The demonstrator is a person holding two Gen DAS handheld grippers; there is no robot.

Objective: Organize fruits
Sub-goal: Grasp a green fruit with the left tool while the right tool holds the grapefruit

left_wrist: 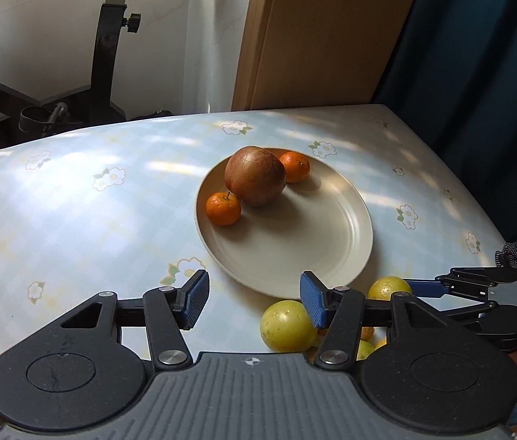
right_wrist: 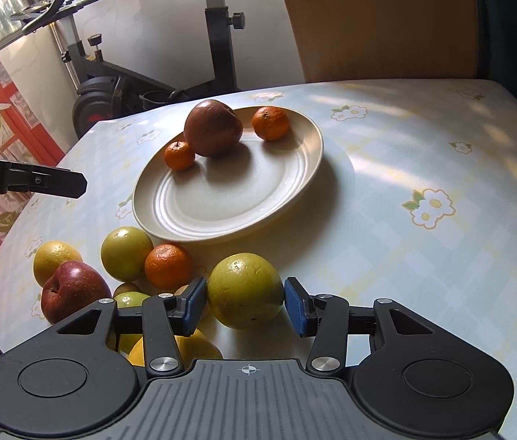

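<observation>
Both wrist cameras look steeply down, close, sharing the plate (left_wrist: 331,256).

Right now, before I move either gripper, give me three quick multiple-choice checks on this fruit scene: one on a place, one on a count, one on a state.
1. Where is the big yellow-green fruit nearest the right gripper?
A. on the plate
B. on the tablecloth between the blue fingers
C. on the chair

2. How many fruits lie on the plate?
A. one
B. three
C. five

3. What is the left gripper doing?
A. standing open with nothing between its fingers
B. clamped on a mandarin
C. clamped on the plate rim

Answers: 1 B, it sits off the plate, a pad on either side. 2 B, a brownish-red apple and two mandarins. 3 A, only tablecloth shows between the pads.
</observation>
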